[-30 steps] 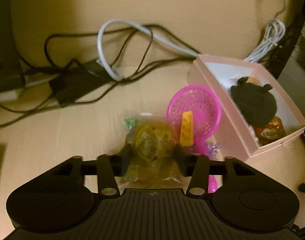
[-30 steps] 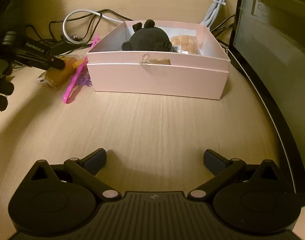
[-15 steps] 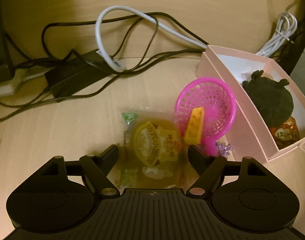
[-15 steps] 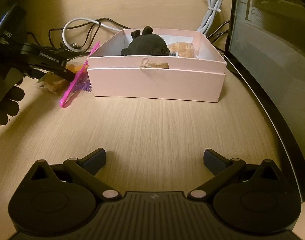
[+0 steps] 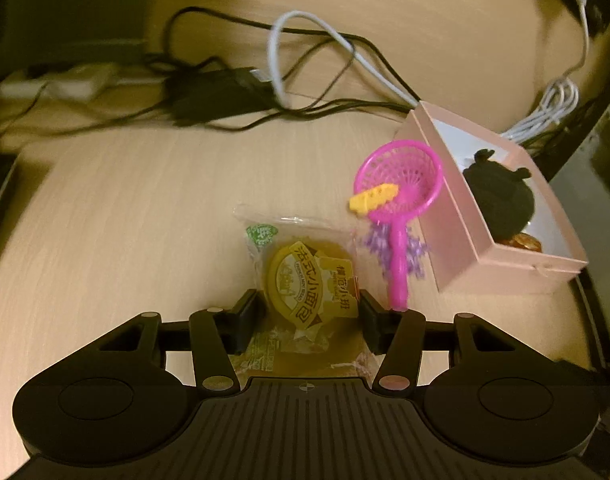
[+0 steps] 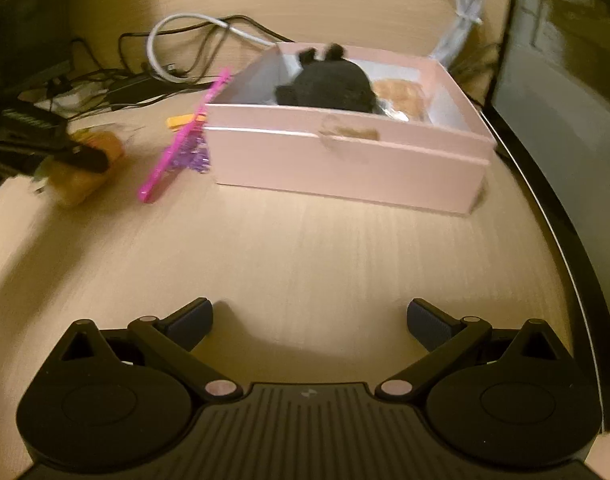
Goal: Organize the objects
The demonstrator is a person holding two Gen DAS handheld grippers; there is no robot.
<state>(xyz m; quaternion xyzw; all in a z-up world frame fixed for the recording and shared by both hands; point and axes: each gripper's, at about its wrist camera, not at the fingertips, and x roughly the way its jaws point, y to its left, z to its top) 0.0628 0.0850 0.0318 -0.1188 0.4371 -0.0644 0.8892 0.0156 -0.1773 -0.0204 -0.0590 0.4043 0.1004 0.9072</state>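
Two jaws of my left gripper are closing around the packaged bread; the pink box lies right of it, while my right gripper hangs spread and empty.

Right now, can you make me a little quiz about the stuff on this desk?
1. True or false: the black plush sits inside the pink box.
2. What lies between the left gripper fingers? A) scoop B) bread pack C) cable
3. What yellow thing rests on the pink scoop?

Key: 1. True. 2. B, the bread pack, as the jaws close. 3. A yellow block.
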